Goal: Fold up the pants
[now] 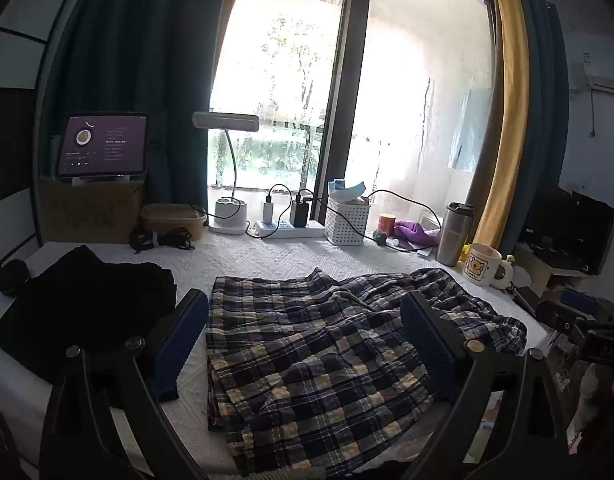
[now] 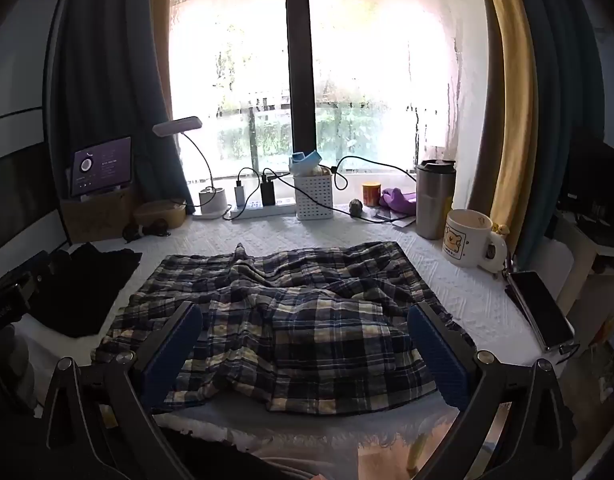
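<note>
Both grippers, left gripper [image 1: 303, 344] and right gripper [image 2: 305, 354], hovering, jaws spread wide, gripping nothing; pants [image 2: 291, 304] lying crumpled mid-surface [image 2: 447, 280], needing flattening before folding.

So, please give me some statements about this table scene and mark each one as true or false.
1. Both grippers, left gripper and right gripper, are open and hold nothing. True.
2. The plaid pants are neatly folded. False: they lie crumpled on the white cloth.
3. A black garment lies beside the pants. True.
4. The bear mug stands on the pants. False: it stands on the cloth, apart from them.
5. The tablet screen is dark. False: it is lit.
</note>
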`<state>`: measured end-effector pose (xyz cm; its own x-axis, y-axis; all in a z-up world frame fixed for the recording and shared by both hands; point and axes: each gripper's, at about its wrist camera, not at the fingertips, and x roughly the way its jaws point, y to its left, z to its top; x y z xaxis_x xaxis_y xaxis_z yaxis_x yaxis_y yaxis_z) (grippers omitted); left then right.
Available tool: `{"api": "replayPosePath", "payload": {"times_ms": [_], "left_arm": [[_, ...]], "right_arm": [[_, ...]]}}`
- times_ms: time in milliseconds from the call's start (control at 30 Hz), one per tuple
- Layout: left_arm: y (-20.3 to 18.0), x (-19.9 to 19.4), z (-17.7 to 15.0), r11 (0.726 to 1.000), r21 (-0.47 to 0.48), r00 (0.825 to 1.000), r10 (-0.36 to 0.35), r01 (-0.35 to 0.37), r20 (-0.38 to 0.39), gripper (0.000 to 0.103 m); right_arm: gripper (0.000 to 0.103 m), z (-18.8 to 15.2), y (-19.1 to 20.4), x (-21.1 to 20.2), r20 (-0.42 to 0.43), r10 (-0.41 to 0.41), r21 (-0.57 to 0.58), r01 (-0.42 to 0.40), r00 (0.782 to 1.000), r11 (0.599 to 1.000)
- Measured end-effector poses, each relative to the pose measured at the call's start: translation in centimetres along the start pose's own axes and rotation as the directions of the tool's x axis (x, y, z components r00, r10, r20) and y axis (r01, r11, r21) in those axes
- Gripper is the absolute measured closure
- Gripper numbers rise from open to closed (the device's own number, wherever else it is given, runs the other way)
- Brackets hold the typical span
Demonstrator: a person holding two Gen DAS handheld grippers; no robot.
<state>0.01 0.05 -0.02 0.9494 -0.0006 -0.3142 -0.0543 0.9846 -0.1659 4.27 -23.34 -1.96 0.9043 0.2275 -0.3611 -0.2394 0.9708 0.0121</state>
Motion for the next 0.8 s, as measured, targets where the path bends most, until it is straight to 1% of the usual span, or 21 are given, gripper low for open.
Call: {"api": "replayPosePath", "payload": {"times_ms": [233,333,667,800], "left_arm": [[0.28,0.22,-0.08,1.000,0.008,1.000,0.006,-0.006,-0.010,0.007],[-0.11,-0.17,0.32,1.000,0.011,1.000,-0.003,0.003,-0.003,0.007],[-0.39,0.00,0.27,0.999,0.012,0.999,-0.045,0.045,-0.026,0.007],[-0.48,0.00,0.32,0.999,0.015,0.999,-0.043,0.043,-0.027,0.007]], "right_arm": [[0.000,0.31,0.25,-0.16,0.004,0.005,-0.006,-0.005,1.000,1.000],[0.000,0.41,0.19,-0.15,0.006,0.003,-0.008,-0.003,1.000,1.000],[0.000,0.41,0.28,-0.07,0.005,0.001,-0.007,-0.001,1.000,1.000],[0.000,0.25,0.22,-0.01,0.005,0.003,-0.005,-0.003,1.000,1.000]]}}
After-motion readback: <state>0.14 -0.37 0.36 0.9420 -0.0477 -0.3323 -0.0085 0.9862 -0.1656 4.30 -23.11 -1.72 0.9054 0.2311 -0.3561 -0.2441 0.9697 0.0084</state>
